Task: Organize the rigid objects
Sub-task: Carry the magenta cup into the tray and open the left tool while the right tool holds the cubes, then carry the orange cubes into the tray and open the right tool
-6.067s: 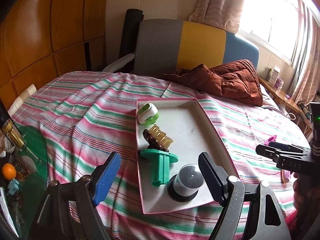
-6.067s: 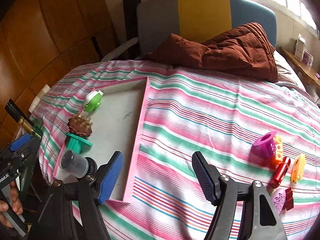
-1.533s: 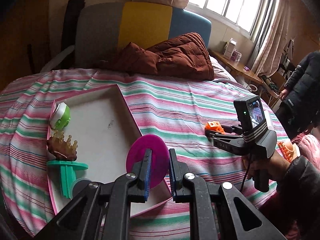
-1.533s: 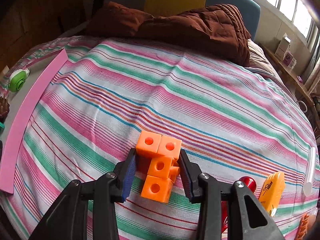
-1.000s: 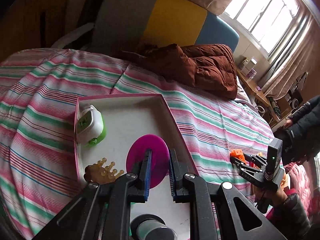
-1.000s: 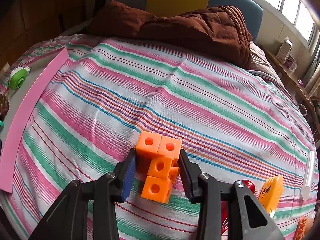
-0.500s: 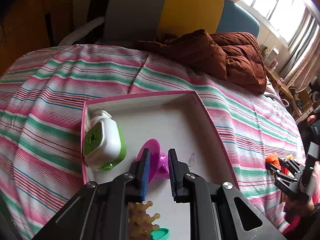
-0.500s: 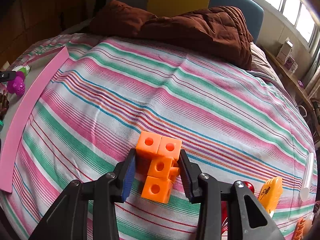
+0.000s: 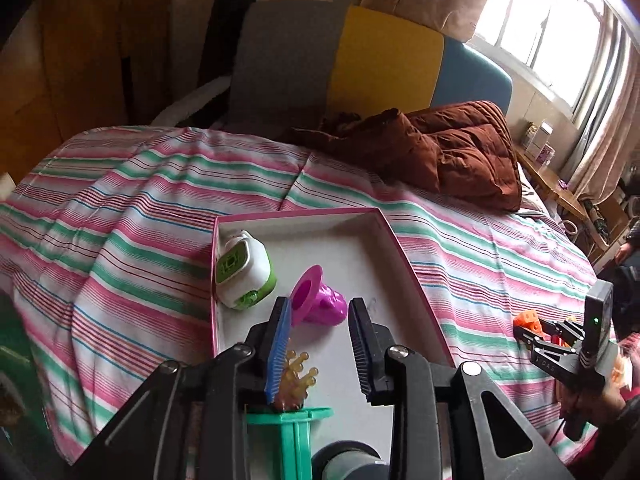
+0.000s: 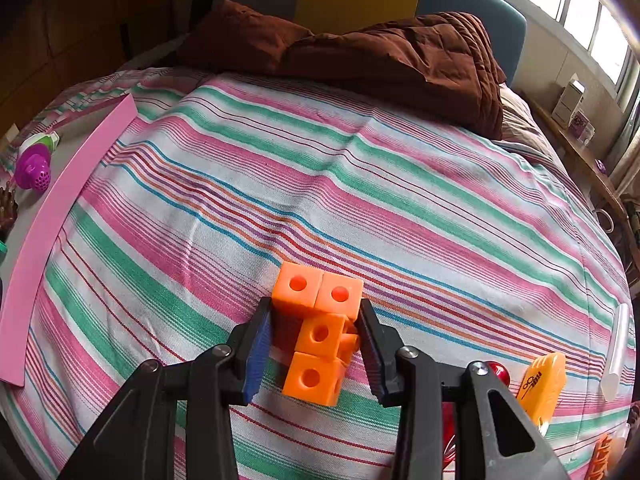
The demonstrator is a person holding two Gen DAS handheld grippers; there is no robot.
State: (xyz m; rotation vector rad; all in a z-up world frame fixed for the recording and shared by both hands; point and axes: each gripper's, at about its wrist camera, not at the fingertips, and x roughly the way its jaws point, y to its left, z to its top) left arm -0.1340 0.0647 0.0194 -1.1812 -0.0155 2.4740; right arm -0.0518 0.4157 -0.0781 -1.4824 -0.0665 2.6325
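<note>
Bed with striped sheet (image 9: 152,216) in pink, green and white, spanning both views; brown quilted blanket (image 9: 448,148) bunched at the far end, before a grey, yellow and blue headboard (image 9: 360,60).

Pink-rimmed white tray (image 9: 404,256) on the sheet, seen from the left wrist; its pink edge (image 10: 52,220) at far left in the right wrist view.

In the tray, near its left wall: white-and-green gadget (image 9: 242,270); just right of it, magenta funnel-shaped toy (image 9: 318,298), lying on its side with the wide mouth turned up and left. Nearer the camera: brown knobbed massager (image 9: 296,376), green plastic piece (image 9: 296,436), grey cylinder (image 9: 348,460) at the bottom edge.

Left gripper (image 9: 318,320) over the tray, jaws opening, pads parted. Magenta toy just beyond the fingertips, on the tray floor, its flared rim close by the blue pad; contact not discernible, no squeeze visible.

Right gripper (image 10: 316,320) above the bare sheet, well right of the tray, pads clamped on both sides of an orange cube cluster (image 10: 320,332), holed faces toward the camera. Same gripper (image 9: 560,344) at far right in the left wrist view, held in a hand (image 9: 600,404).

Beside the cluster, lower right: yellow plastic piece (image 10: 542,388), red rounded object (image 10: 498,372), translucent white tube (image 10: 618,352).
</note>
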